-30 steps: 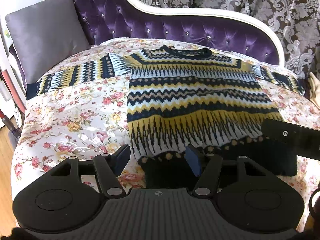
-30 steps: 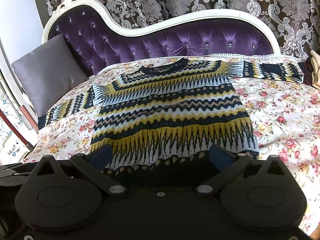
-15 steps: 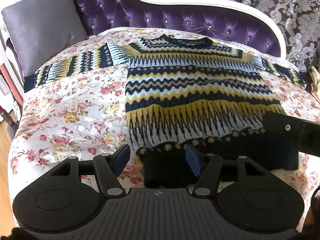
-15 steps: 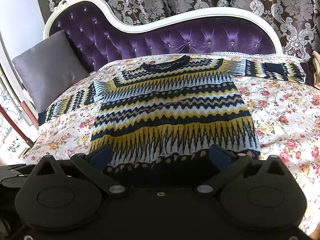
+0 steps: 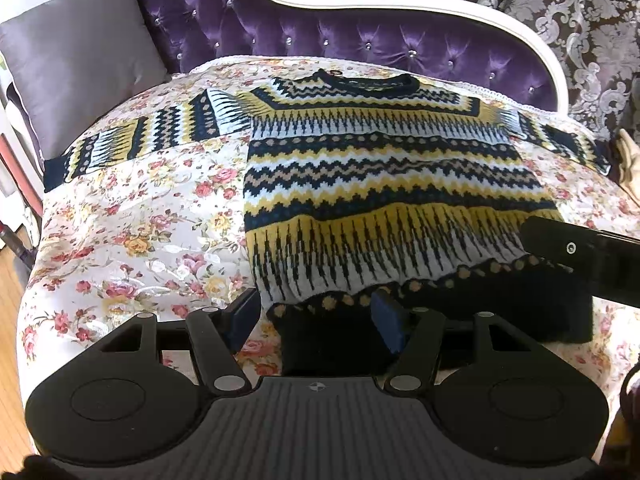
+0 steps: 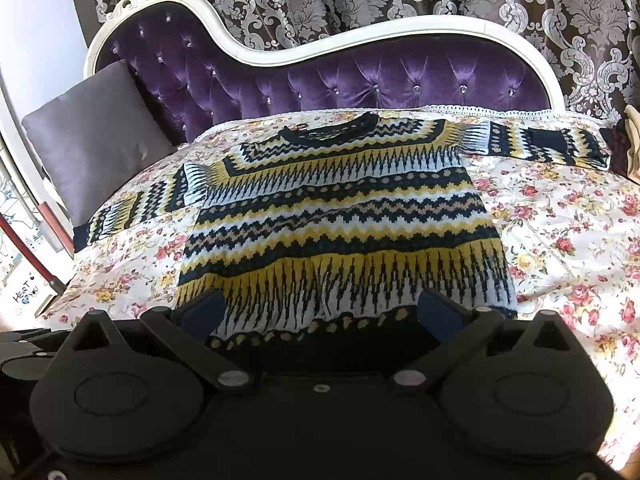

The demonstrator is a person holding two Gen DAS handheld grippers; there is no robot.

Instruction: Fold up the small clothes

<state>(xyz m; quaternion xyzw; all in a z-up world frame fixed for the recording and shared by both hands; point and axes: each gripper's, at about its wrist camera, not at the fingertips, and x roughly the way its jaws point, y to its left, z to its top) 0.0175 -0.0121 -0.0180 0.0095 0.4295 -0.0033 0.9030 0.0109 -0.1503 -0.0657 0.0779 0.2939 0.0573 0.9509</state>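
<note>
Left gripper [image 5: 314, 314], at the lower centre of its view, stands spread and grasps nothing, its fingers straddling the lower-left corner of the sweater's dark hem, apparently lined up to pinch it. The sweater [image 5: 384, 192] lies flat mid-frame on the floral cover [image 5: 132, 240], sleeves spread, ready for folding. Right gripper [image 6: 322, 312] is likewise released, set wide over the hem. Its body hides the hem's nearest edge, so contact with the cloth cannot be judged.
</note>
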